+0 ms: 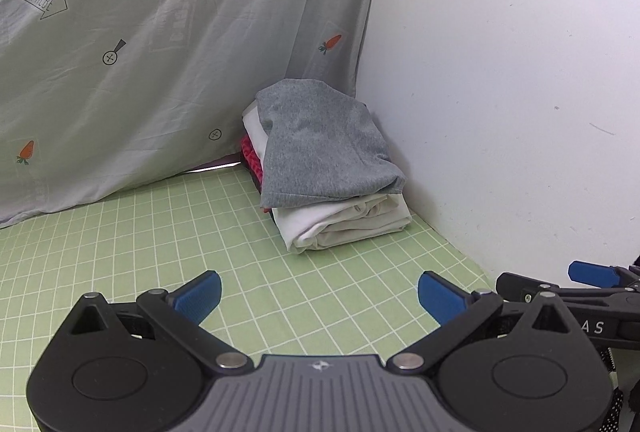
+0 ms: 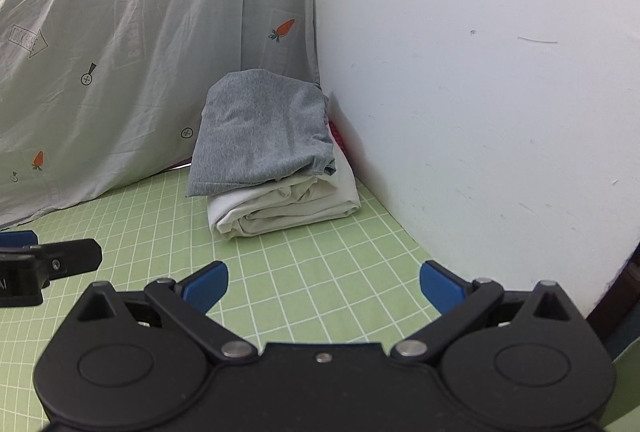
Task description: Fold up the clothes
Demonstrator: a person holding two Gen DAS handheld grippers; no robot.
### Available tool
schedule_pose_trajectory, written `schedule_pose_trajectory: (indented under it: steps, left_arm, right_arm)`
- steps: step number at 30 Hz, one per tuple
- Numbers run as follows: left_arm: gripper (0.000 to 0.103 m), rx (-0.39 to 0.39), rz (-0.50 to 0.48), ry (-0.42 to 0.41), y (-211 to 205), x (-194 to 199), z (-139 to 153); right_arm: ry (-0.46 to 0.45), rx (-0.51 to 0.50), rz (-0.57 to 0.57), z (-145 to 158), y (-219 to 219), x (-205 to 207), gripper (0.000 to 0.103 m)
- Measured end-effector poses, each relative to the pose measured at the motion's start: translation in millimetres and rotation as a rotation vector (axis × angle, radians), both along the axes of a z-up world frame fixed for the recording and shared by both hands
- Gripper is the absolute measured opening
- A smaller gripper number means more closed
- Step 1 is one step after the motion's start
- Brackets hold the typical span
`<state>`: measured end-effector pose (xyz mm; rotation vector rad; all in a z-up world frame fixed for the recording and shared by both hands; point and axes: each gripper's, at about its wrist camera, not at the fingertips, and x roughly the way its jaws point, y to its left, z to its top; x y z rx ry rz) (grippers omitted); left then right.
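Both spread and empty: left tool (image 1: 318,296), right tool (image 2: 323,288), hovering short of the stack. Grey garment (image 1: 324,147) folded atop white garment (image 1: 352,222), stack tucked against wall (image 1: 500,91). Best left untouched; probably time to fetch another piece.

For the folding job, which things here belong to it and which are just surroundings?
Job:
grey garment atop the pile
white folded cloth under it
red item, partly hidden
left hand-held gripper, open
right hand-held gripper, open

Surroundings:
carrot-print sheet
green grid mat
white wall
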<state>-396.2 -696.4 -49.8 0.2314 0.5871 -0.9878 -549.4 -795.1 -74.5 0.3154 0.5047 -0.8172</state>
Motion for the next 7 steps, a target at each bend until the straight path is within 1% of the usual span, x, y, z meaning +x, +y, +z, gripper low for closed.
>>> schedule_pose_trajectory:
  steps: [7]
  left_arm:
    - [0.103, 0.011, -0.004, -0.018, 1.0, -10.1, -0.4]
  right_arm:
    - [-0.01, -0.001, -0.002, -0.2, -1.2, -8.1, 0.103]
